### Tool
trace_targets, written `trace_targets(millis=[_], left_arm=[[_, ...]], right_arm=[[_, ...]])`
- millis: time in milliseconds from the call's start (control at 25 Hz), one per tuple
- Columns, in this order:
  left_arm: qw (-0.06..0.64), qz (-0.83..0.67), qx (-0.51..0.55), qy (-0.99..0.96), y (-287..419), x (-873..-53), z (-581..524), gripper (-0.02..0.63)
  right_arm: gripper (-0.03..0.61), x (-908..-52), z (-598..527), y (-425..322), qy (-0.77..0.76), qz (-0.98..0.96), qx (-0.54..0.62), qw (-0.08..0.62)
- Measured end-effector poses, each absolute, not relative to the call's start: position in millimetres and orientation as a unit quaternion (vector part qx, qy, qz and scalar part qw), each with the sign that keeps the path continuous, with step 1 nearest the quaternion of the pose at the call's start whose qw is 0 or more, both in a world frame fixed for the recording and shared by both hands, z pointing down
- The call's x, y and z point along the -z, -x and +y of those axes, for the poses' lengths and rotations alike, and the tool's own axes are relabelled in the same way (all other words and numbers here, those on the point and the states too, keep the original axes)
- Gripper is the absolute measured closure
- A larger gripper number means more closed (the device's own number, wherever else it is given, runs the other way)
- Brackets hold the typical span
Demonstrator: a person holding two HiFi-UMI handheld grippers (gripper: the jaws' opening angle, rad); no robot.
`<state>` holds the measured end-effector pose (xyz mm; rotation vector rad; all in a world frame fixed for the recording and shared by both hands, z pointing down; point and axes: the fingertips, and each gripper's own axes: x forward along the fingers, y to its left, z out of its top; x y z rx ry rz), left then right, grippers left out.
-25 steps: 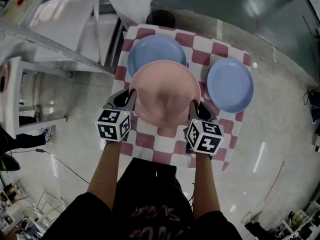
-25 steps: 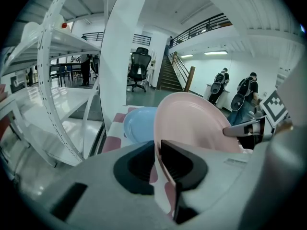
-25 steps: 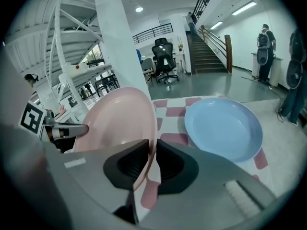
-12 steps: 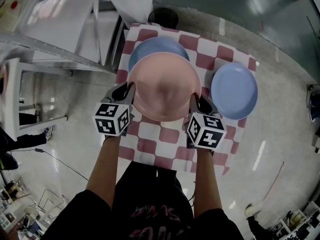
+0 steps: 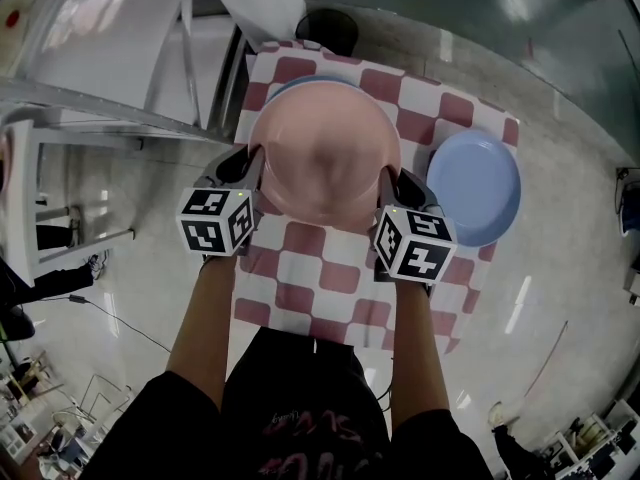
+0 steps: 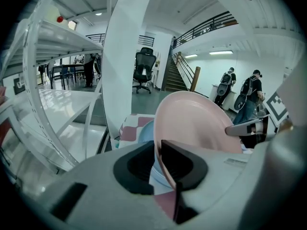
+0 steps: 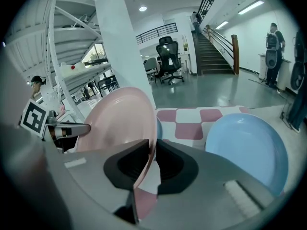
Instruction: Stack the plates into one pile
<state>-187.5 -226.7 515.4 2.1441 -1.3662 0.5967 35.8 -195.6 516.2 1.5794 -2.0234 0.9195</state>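
A pink plate (image 5: 323, 156) hangs above the checkered table, held by both grippers. My left gripper (image 5: 252, 168) is shut on its left rim and my right gripper (image 5: 392, 190) is shut on its right rim. The pink plate (image 6: 192, 133) fills the left gripper view, its rim between the jaws, and likewise the pink plate (image 7: 122, 123) in the right gripper view. It almost covers a blue plate (image 5: 283, 85) lying at the table's far left; only a sliver of that rim shows. Another blue plate (image 5: 475, 188) lies at the table's right.
The small table wears a red and white checkered cloth (image 5: 320, 273). White metal shelving (image 5: 110, 78) stands close to its left side. A dark round bin (image 5: 327, 28) sits beyond the far edge. Shiny floor surrounds the table.
Both grippers have carried the pink plate away from me, until it hangs over the far left blue plate and hides nearly all of it.
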Motion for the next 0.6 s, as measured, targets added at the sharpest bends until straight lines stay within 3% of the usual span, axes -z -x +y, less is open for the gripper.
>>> trace_targets(millis=[600], left_arm=[[0.259, -0.510, -0.224, -0.789, 199.6, -524.0, -262.0, 0.566]], right_arm=[[0.521, -523.1, -232.0, -24.0, -0.555, -0.735, -0.323, 0.216]])
